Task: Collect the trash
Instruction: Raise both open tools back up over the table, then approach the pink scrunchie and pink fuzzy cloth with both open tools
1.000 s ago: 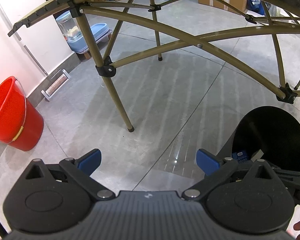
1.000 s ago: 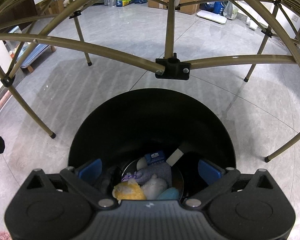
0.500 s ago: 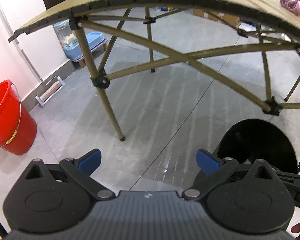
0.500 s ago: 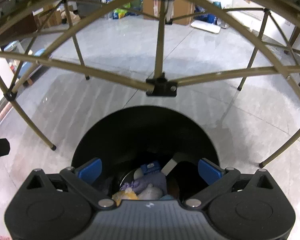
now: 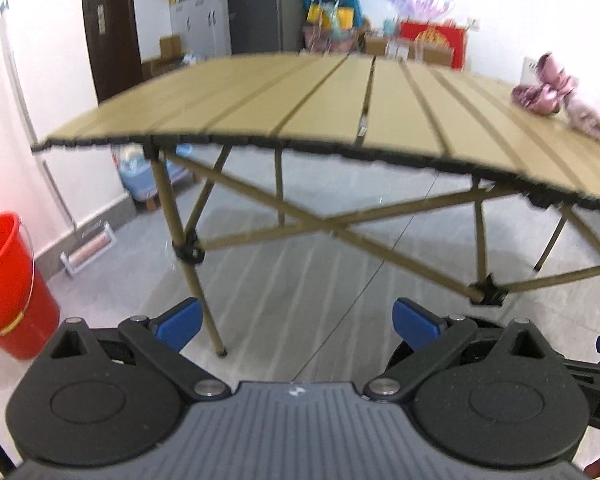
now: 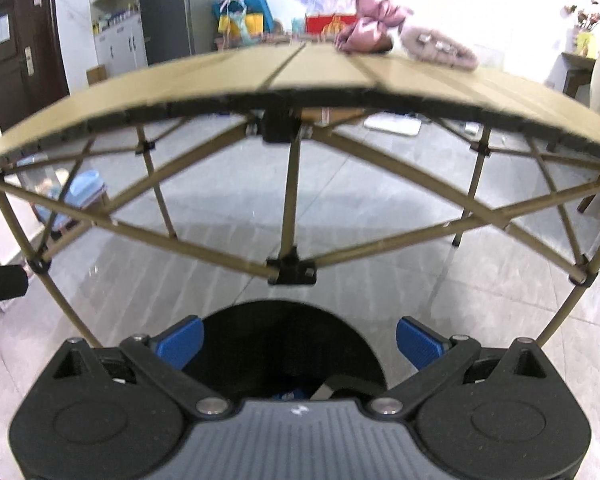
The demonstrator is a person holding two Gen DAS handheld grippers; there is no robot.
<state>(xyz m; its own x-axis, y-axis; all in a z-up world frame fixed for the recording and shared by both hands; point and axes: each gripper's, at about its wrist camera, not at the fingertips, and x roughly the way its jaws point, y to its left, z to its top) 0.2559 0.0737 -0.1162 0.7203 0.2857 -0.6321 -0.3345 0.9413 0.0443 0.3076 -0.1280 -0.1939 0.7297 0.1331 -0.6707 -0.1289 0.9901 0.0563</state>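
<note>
From the left wrist camera, my left gripper [image 5: 296, 322] hung with its blue pads spread wide and nothing between them, low in front of the slatted folding table [image 5: 340, 96]. A pink bow [image 5: 542, 90] lay far off on the right of the tabletop, with a pale fuzzy item beside it. A red bucket [image 5: 8, 280] stood by the wall at left, and the grey tiled floor [image 5: 300, 264] gleamed with reflections. The picture was smeared, so I judged that any reach from there could clip the table's dark front edge.

From the right wrist camera, my right gripper [image 6: 298, 340] was likewise parted and empty, poised just above the black trash bin [image 6: 292, 332], which stood on the floor in front of the table's crossed legs [image 6: 290, 200]. Bits of rubbish showed dimly at its bottom. The bow and a fuzzy pink hair clip [image 6: 440, 50] sat at the table's far side. I could not tell whether they counted as trash; taking them wrongly was my worry, as was knocking the bin. Cupboards and boxes cluttered the back wall.
</note>
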